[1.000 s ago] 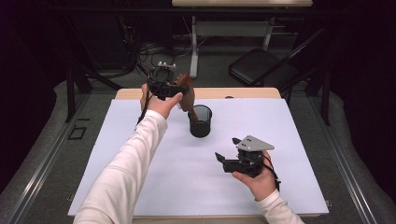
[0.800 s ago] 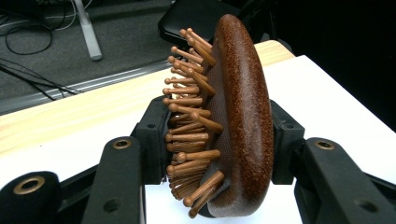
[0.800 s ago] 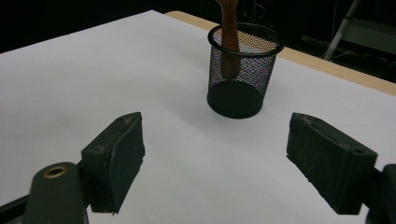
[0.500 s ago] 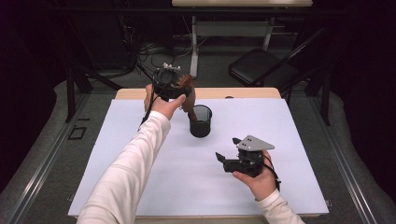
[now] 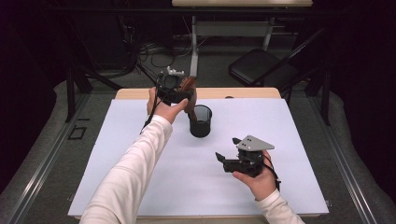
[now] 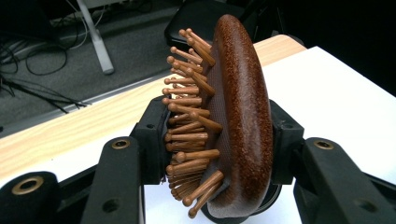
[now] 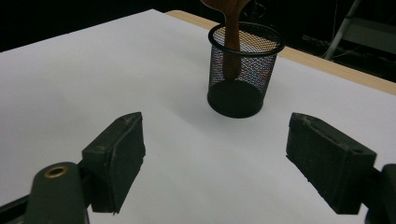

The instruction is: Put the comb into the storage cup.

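Left gripper view: left gripper (image 6: pixel 219 154) jaws clamped across the head of the wooden hairbrush (image 6: pixel 229 121), its long axis upright, handle down inside the mesh cup (image 7: pixel 245 70) directly below the jaws. Right gripper (image 7: pixel 233 161) jaws wide apart, empty, the cup ahead between them on the counter (image 7: pixel 93 70).
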Tool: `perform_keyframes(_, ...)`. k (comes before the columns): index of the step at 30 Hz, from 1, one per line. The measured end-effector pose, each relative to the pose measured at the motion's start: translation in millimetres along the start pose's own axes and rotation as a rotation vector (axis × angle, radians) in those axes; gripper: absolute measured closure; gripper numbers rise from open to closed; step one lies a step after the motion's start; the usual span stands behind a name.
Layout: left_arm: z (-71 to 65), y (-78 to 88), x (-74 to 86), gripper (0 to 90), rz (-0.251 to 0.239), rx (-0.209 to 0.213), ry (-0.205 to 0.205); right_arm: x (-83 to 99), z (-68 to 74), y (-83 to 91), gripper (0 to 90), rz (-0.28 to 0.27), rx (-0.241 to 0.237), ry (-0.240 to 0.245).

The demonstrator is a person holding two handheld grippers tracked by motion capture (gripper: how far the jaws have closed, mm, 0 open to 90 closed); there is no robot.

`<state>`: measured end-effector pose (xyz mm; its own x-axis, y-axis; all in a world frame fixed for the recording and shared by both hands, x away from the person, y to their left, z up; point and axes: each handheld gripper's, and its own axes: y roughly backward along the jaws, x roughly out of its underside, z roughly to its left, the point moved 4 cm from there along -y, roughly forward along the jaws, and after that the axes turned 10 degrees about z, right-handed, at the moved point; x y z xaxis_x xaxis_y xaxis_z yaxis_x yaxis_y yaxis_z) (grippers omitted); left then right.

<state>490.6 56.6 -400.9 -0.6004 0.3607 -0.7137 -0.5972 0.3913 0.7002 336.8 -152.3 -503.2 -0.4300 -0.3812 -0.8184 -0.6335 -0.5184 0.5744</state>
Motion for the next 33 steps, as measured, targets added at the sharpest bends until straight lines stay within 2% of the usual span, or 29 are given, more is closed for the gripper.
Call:
perform_keyframes(5, -6.4, -0.6, 0.5, 51.5, -0.013, -0.006, -0.033, -0.1, -0.3, 0.5, 19.0, -0.002, 0.000, -0.002)
perform_keyframes(11, -11.4, -4.0, 3.8, 51.5, -0.006, -0.015, -0.070, 0.1, -0.1, 0.3, 19.0, 0.000, -0.001, -0.002)
perform_keyframes(23, -11.9, -6.8, 6.1, 51.5, -0.011, -0.017, -0.070, 0.2, -0.4, -0.2, 19.0, 0.001, 0.002, -0.002)
perform_keyframes(33, -18.1, -6.3, 10.4, 50.9, -0.031, -0.028, -0.103, 0.1, -0.5, -0.4, 19.0, 0.001, 0.004, 0.000)
